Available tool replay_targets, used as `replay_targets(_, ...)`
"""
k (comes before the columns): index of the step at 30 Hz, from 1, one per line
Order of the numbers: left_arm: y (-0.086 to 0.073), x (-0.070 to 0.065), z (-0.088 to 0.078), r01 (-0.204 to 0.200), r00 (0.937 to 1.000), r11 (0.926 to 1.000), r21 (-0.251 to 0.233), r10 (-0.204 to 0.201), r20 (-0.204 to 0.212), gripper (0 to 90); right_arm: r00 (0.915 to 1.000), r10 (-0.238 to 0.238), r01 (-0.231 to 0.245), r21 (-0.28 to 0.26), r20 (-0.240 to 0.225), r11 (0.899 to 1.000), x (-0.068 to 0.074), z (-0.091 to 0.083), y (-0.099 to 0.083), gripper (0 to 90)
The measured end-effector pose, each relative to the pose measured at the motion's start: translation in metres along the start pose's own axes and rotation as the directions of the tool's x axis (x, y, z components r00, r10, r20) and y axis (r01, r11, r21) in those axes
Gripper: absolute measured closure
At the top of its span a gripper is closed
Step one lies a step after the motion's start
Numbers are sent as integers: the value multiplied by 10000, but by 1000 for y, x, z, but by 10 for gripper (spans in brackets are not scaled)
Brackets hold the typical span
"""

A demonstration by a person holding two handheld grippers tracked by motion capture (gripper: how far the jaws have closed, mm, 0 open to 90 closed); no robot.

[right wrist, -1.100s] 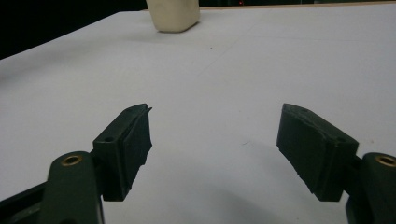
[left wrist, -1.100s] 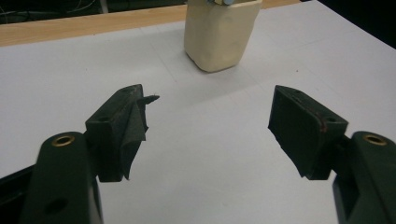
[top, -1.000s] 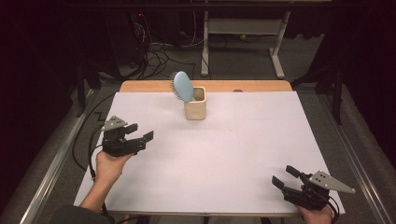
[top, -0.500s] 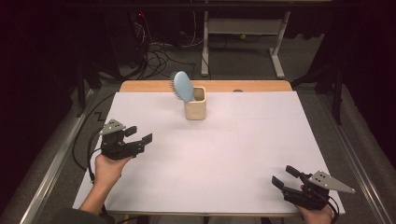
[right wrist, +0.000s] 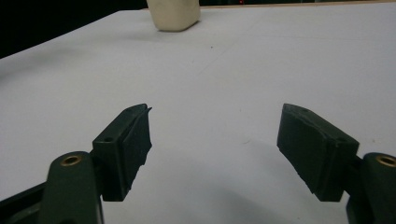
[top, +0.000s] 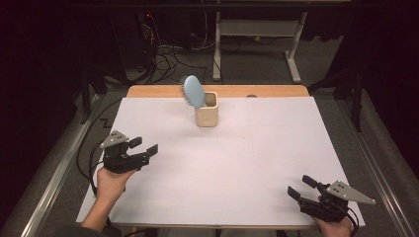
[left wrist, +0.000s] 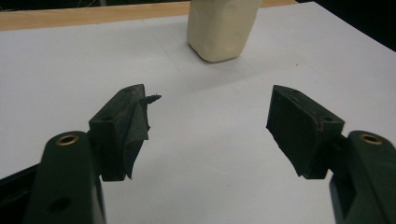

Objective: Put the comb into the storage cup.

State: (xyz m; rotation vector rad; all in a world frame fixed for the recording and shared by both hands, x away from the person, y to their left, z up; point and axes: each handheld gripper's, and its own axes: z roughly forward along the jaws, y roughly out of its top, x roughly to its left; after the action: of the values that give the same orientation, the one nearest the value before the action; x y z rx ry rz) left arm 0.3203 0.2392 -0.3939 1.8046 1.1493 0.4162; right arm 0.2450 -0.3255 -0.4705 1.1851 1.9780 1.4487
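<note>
Left gripper (top: 146, 151): from the high view I see it held in the person's left hand (top: 111, 180) at the left side of the table (top: 296, 148), just above the white sheet, pointing toward the middle.
Left jaws: I read them as spread with bare white sheet between them; they have just been closing a little, with nothing between them. The left gripper view shows a torn flap of pad lining hanging off one jaw, which the high view is too small to show.
Right gripper (top: 300, 186): I find it at the near right corner of the table in the high view, low over the sheet, grey plate on top, pointing up and left.
Right jaws: I see them spread wide in the right gripper view, gripping nothing.
Cup (top: 206, 109): a cream, square-sided cup standing upright at the far middle of the table, well apart from both grippers.
Hairbrush (top: 192, 92): pale blue, standing in the cup and leaning left, head up. I get this from the high view; both gripper views cut the cup off at the top edge.
Cup from the left gripper view (left wrist: 221, 29): ahead and slightly right of the jaws.
Cup from the right gripper view (right wrist: 174, 14): far off, up and left.
</note>
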Motion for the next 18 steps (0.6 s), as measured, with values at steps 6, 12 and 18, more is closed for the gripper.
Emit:
replay_targets(6, -4, 3, -2, 134, 9999, 9999, -62, -134, 13, 301, 10000, -2, 2, 5, 1, 10000, 0, 0, 0, 265)
replay_targets(12, -9, 5, -5, 206, 9998, 9998, -63, -206, -39, 302, 10000, -17, 17, 9, 6, 10000, 0, 0, 0, 265)
replay_targets(18, -15, 7, -6, 280, 9996, 9996, -2, -280, -27, 302, 10000, -17, 17, 8, 22, 10000, 0, 0, 0, 263)
